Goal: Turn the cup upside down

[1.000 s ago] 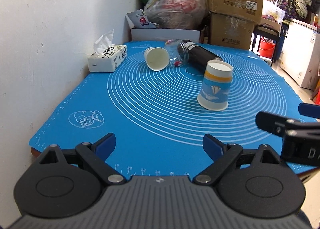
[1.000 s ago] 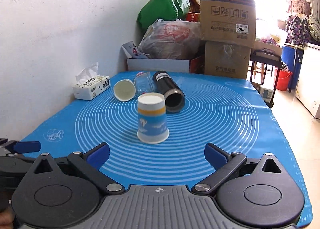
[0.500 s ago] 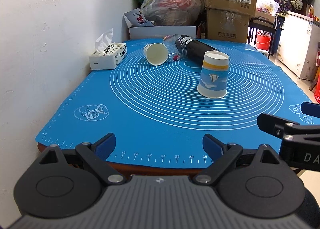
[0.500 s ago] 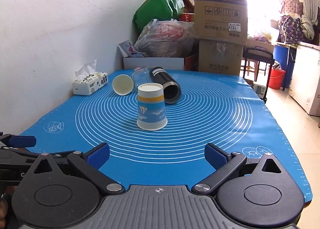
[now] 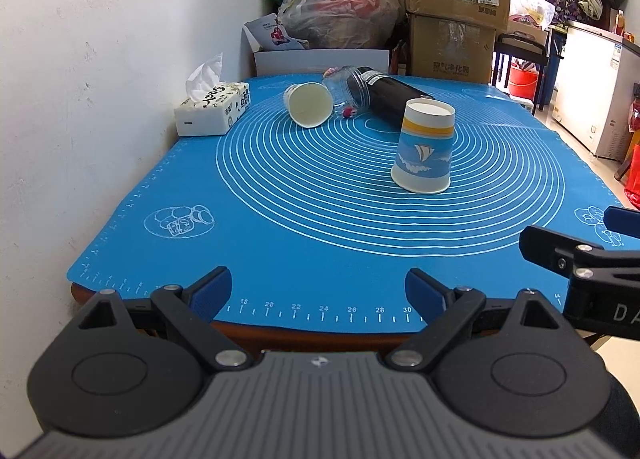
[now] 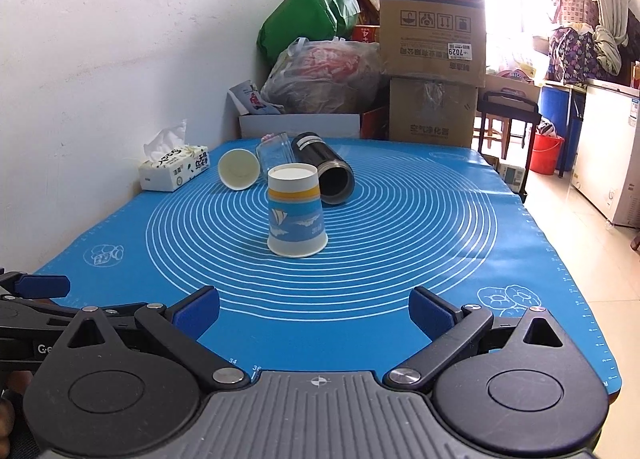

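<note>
A blue and white paper cup (image 5: 424, 149) with a yellow band stands upside down, mouth on the blue mat (image 5: 280, 227); it also shows in the right wrist view (image 6: 295, 215). My left gripper (image 5: 319, 293) is open and empty at the mat's near edge, well short of the cup. My right gripper (image 6: 315, 311) is open and empty over the near edge, facing the cup. A plain white paper cup (image 5: 309, 103) lies on its side at the back.
A clear jar (image 5: 346, 93) and a black flask (image 5: 390, 95) lie on their sides behind the cups. A tissue box (image 5: 214, 111) sits at the back left by the wall. Cardboard boxes (image 5: 456, 7) and bags stand behind the table. The right gripper's fingers (image 5: 576, 259) show at right.
Both grippers have drawn back toward the mat's near edge, away from the cup. The cup has stayed in place, upside down.
</note>
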Available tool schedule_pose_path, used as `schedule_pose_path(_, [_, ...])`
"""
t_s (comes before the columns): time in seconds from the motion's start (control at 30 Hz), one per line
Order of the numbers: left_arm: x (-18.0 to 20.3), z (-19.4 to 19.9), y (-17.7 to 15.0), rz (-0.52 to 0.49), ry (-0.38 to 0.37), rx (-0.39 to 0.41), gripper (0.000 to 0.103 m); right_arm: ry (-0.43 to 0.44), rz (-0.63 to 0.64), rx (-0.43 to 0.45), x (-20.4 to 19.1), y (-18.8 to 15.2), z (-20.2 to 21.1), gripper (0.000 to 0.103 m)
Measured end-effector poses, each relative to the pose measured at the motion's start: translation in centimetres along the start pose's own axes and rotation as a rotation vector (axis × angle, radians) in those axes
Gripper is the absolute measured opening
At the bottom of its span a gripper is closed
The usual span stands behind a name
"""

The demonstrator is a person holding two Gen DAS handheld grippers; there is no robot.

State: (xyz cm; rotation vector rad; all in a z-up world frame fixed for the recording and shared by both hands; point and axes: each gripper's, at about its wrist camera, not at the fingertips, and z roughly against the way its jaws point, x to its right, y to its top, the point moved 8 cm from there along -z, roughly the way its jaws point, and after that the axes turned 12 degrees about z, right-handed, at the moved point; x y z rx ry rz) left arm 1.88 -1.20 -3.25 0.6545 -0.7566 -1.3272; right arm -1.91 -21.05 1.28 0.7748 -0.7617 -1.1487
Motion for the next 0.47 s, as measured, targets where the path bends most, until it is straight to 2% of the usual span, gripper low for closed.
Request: schedule_pose_path(0.47, [-0.09,-0.17,0.0,0.006,0.006,-0.003,0.093,0.0,-0.006,-0.011,0.08,0.0,-0.36,0.102])
